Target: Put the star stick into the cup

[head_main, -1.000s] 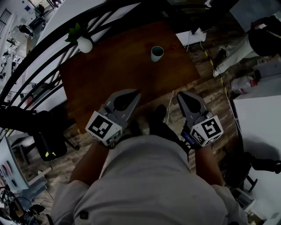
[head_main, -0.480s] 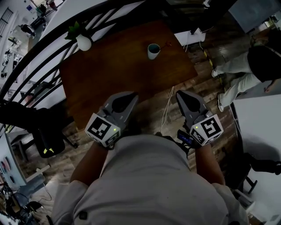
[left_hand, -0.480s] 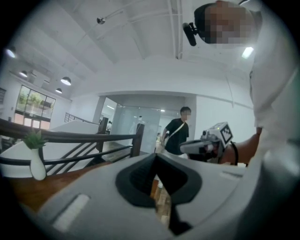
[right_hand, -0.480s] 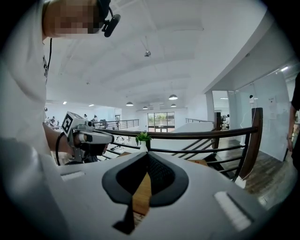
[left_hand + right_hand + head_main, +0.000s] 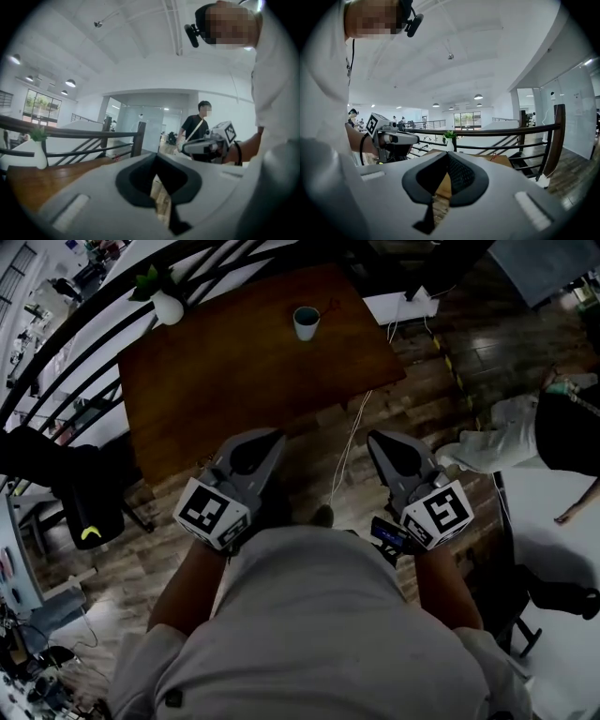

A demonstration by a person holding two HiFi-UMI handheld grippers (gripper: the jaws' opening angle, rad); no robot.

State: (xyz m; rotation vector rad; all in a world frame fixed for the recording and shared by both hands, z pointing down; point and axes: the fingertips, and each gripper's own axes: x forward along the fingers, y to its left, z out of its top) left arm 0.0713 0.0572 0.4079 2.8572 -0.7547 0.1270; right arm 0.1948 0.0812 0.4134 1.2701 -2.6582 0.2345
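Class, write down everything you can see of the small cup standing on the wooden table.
The small round cup, pale outside with a teal rim, stands upright near the far edge of the brown wooden table. It is too small in view to tell its material. No handle shows and nothing sticks out of it. Only the table touches it; a thin reddish thing lies close by, apart.
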